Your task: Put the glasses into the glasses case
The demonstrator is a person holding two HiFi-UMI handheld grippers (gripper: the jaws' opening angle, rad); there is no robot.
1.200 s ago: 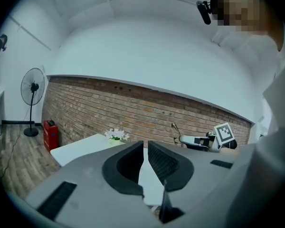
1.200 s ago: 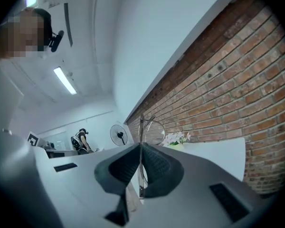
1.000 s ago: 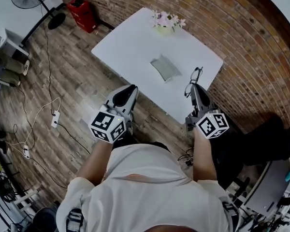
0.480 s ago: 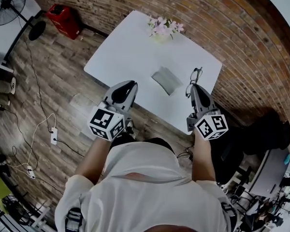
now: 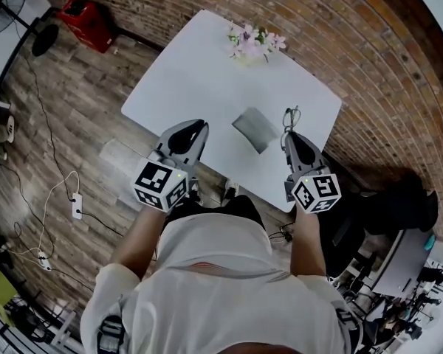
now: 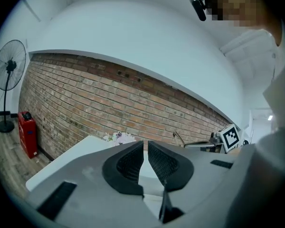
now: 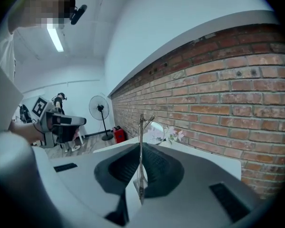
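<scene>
Item, right gripper: grey moulded plastic, ribbed black pads, a marker cube at the rear; in my right hand, its jaws are clamped on the glasses. Item, glasses: thin metal wire frame with clear lenses, pinched edge-on between the pads, one slender arm standing upright above the jaws and a rounded lens showing past them; from the head view they are held over the near right part of the table, just right of the glasses case and not touching it. Item, glasses case: grey, flat, roughly rectangular, matt surface, lying askew on the tabletop near its middle; I cannot tell whether it is open. Item, left gripper: same build, in my left hand at the table's near left edge, its ribbed pads drawn together to a thin slit with nothing between them. Item, table: smooth white rectangular top, set corner-on to me. Item, flowers: a small pale pink and white bunch at the far edge of the table. Item, brick wall: rough red-brown brick with pale mortar lines. Item, floor: wood-look planks, crossed by loose cables. Item, red canister: boxy, on the floor by the wall. Item, fan: round wire cage on a pole stand.
</scene>
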